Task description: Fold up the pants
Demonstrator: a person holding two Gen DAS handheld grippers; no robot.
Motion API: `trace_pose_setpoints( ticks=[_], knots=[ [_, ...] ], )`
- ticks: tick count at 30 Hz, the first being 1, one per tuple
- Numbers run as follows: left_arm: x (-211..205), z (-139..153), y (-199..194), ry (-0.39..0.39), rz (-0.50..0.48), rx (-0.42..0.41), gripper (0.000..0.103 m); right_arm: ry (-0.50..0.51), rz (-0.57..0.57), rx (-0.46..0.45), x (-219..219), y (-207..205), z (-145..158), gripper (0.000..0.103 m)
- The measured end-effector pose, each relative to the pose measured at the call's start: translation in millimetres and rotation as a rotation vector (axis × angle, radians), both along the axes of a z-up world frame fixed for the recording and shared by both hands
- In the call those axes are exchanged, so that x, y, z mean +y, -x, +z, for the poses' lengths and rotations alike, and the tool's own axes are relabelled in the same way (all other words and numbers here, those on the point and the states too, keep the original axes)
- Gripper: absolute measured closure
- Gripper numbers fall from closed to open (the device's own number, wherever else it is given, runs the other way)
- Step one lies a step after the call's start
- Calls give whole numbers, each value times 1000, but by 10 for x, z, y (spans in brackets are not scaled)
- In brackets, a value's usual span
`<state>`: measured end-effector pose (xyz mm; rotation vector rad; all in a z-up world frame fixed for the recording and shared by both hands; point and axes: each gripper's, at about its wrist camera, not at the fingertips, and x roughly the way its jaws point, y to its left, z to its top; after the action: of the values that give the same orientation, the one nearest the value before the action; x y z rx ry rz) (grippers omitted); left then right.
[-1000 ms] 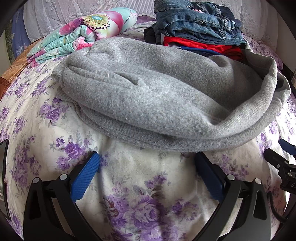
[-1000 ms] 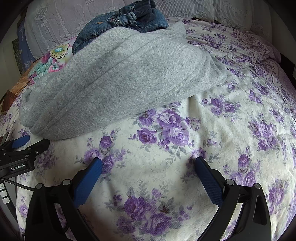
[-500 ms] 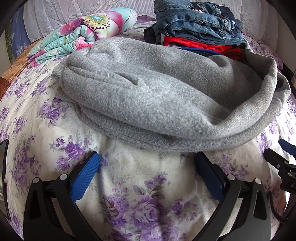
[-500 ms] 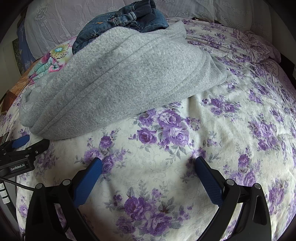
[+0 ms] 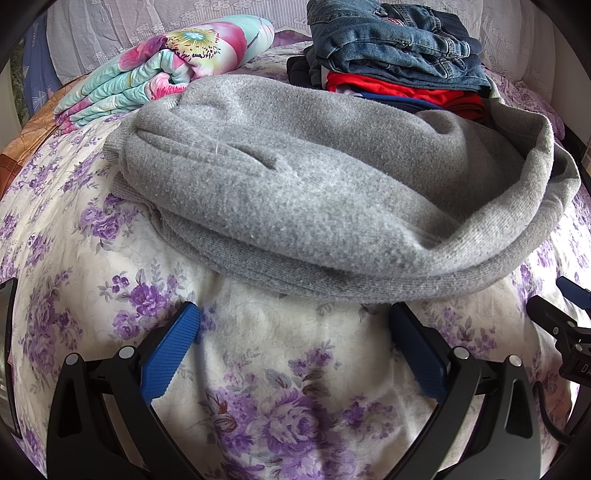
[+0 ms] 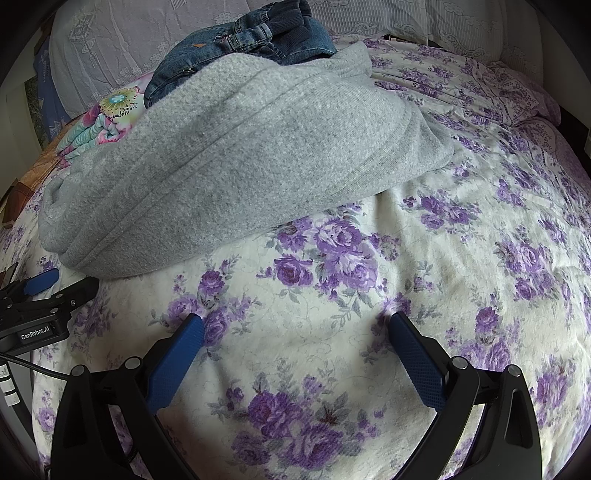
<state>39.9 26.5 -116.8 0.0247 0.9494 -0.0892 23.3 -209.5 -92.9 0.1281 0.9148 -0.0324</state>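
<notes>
The grey knit pants (image 5: 325,192) lie folded in a thick bundle on the flowered bed sheet (image 5: 280,398); they also show in the right wrist view (image 6: 236,162). My left gripper (image 5: 293,314) is open and empty, its blue pads resting on the sheet just in front of the bundle's near edge. My right gripper (image 6: 295,321) is open and empty on the sheet, a short way in front of and to the right of the pants. Each gripper shows at the edge of the other's view, the right one in the left wrist view (image 5: 561,325).
A stack of folded clothes with blue jeans (image 5: 388,40) on top and a red garment (image 5: 402,88) under them sits behind the pants. A rolled flowered quilt (image 5: 159,77) lies at the back left. Pillows (image 6: 443,22) line the headboard.
</notes>
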Motion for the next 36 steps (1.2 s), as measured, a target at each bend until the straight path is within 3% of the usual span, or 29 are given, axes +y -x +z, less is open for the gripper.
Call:
trace_pose_setpoints(
  ticks=[19,25,28,31,34,36],
  knots=[
    [3,1,1,6,19,1,4,0,0,1,3,-2,2,3],
    [-9,26,-10,9,27,79,4,0,2,4,7,-6,1,3],
    [89,50,-15,67,-5,82,4,-8,57,15,-27,79,16,3],
    [276,133,-149,160,-46,158,4,-47,69,-7,-78,149,17,3],
    [607,166,-331,451,31,224,4,-91,82,-24,-144,186,23,3],
    [672,131,-442,560,62,257,4,-120,80,-33,-188,193,30,3]
  ],
)
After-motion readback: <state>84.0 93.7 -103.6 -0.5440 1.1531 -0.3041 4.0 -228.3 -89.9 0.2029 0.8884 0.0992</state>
